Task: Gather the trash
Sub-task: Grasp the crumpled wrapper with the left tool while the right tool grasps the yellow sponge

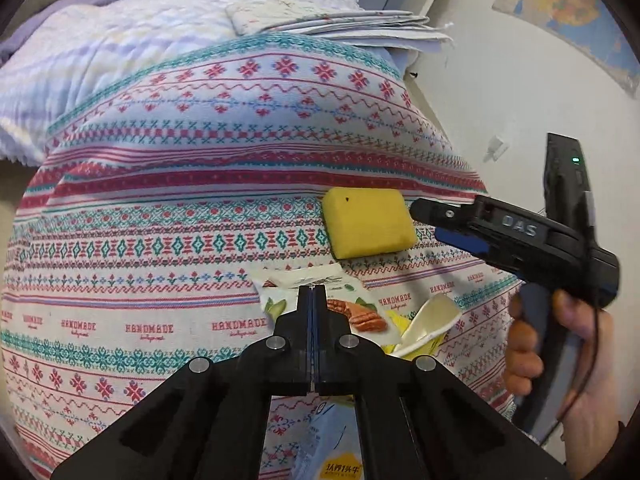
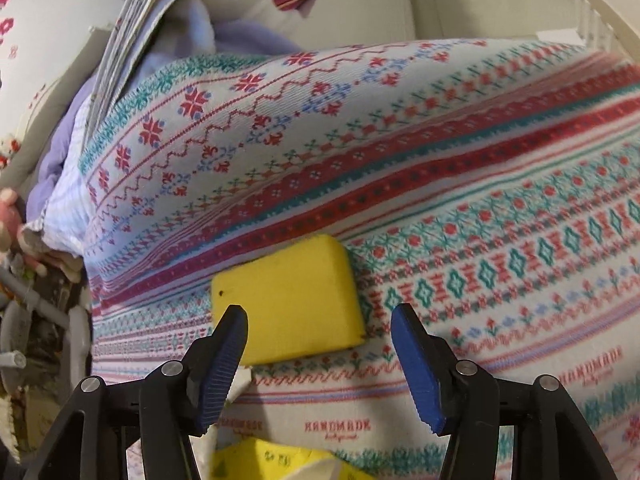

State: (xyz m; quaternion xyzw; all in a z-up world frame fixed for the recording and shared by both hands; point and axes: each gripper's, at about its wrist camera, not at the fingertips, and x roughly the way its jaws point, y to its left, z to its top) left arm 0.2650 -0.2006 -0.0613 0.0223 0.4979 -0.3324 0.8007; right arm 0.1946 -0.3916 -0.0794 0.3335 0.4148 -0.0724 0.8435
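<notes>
Snack wrapper (image 1: 320, 300) laid on patterned cloth (image 1: 160, 240) at lower centre, left hand-held gripper (image 1: 313, 289) held closed above it, yellow sponge (image 2: 288, 300) seen mid-frame, right hand-held gripper (image 2: 320, 320) spread apart before it.

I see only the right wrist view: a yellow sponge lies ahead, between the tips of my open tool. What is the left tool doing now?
Observer: The left tool is shut, with its tips over a snack wrapper that has nuts printed on it. I cannot tell whether it pinches the wrapper.
Operator: Is there other trash near it?
Observer: Yes, a light blue carton shows under the left tool.
Operator: From that side, how is my right tool placed?
Observer: The right tool points at one short edge of the sponge, with its tips close to it. I cannot tell if they touch.
</notes>
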